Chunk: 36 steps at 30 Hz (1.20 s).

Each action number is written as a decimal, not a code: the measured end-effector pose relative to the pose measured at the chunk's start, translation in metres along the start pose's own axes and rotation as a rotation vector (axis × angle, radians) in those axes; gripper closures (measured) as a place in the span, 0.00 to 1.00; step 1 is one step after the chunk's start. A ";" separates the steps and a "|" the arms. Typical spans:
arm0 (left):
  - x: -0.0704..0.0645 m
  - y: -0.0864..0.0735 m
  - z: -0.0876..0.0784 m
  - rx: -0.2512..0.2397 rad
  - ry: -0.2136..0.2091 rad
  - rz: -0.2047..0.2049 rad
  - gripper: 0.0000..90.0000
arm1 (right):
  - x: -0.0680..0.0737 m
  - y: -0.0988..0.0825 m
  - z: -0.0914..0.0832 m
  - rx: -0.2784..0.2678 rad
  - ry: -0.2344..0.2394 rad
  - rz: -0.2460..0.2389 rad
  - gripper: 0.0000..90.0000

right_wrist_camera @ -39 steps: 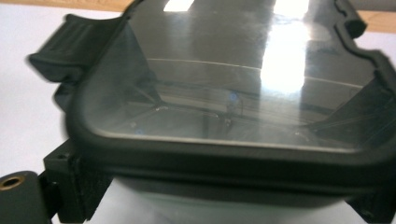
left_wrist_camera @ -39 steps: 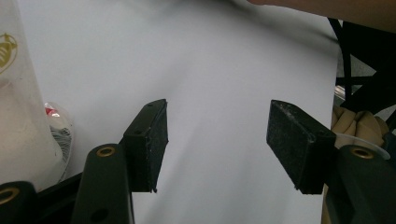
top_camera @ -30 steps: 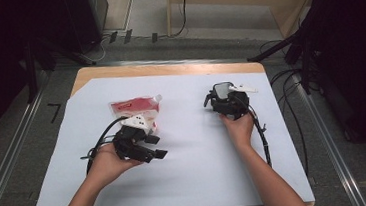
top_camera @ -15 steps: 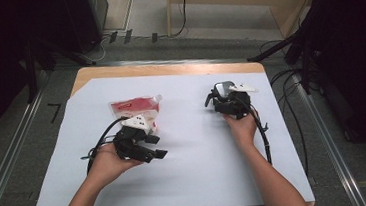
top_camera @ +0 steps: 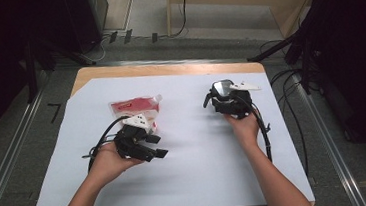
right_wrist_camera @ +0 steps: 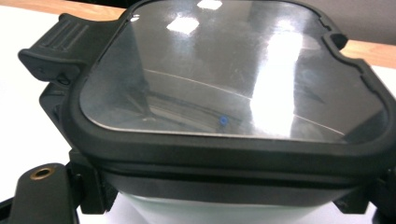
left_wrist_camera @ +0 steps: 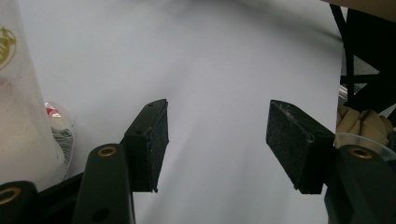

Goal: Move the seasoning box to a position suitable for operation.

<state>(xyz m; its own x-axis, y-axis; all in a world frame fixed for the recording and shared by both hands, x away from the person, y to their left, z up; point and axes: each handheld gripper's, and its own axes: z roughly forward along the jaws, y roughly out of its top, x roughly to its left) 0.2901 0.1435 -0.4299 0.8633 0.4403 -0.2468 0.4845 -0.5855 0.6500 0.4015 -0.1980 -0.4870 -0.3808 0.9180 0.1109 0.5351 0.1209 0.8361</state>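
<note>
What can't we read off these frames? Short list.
- Right gripper jaws: in the right gripper view the lidded container covers them; in the high view too small to tell whether they grip it.
- Container contents: glare on its lid.
- Red pouch print: too small in the high view, cut off by the left gripper view's edge.

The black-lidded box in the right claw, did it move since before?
Yes, a little. The black-lidded box in the right claw sits slightly nearer the table's far wooden edge than before.

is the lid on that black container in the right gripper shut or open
Shut. The clear-topped lid sits flush on the container, seated all round its rim.
</note>
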 end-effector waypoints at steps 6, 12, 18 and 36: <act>0.002 0.000 0.001 -0.010 -0.010 -0.004 0.45 | 0.017 0.004 -0.013 0.003 0.058 -0.053 0.17; 0.004 0.001 0.000 -0.005 0.001 -0.006 0.44 | 0.029 0.006 -0.022 -0.004 0.098 -0.080 0.17; 0.005 0.001 -0.001 -0.019 0.003 -0.008 0.44 | 0.040 0.004 -0.036 0.001 0.152 -0.080 0.17; 0.006 0.001 -0.003 -0.022 0.009 -0.009 0.46 | 0.074 -0.031 -0.073 0.051 0.256 -0.175 0.17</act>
<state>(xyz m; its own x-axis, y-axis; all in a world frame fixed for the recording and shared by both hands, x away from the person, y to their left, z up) 0.2949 0.1476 -0.4286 0.8574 0.4521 -0.2461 0.4890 -0.5660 0.6638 0.3019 -0.1609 -0.4653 -0.6447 0.7573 0.1046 0.4791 0.2936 0.8272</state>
